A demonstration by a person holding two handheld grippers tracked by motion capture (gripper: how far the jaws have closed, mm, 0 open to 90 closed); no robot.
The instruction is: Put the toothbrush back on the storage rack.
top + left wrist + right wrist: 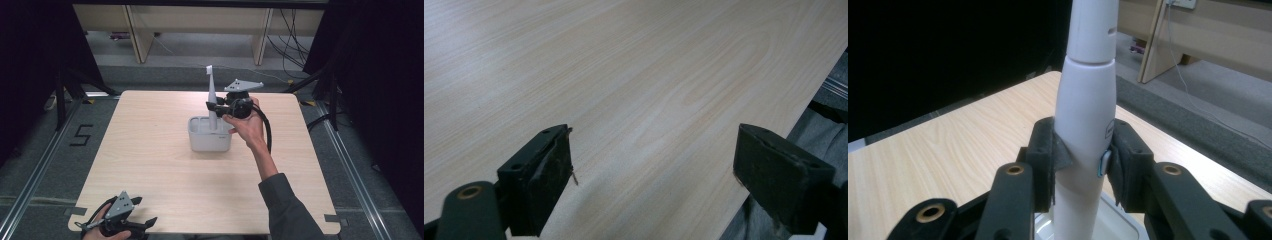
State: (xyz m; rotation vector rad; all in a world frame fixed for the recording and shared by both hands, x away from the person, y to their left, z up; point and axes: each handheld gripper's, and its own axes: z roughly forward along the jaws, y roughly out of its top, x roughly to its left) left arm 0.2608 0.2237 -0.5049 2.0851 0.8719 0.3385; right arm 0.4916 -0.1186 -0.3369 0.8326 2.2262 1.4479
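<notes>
holder (210, 141) on table (150, 165), centre, toward far edge | toothbrush (212, 102) upright in holder, right-hand part | right hand-held gripper (214, 107) just right of toothbrush, above holder | left hand-held gripper (145, 223) at near left table edge, well apart from holder

The high view looks forward and down from above the person's side, taking in the whole desk (165, 170), the floor around it and the furniture legs beyond the far edge. The left gripper view rides low at the near left corner, close to the bare desk (649, 75) surface, and faces across the wood between its own two jaws. The right gripper view sits near the middle of the desk (948, 145), very close to a white electric toothbrush (1085, 125) standing upright, and looks past it toward the far floor. The toothbrush (212, 100) also shows from above.
</notes>
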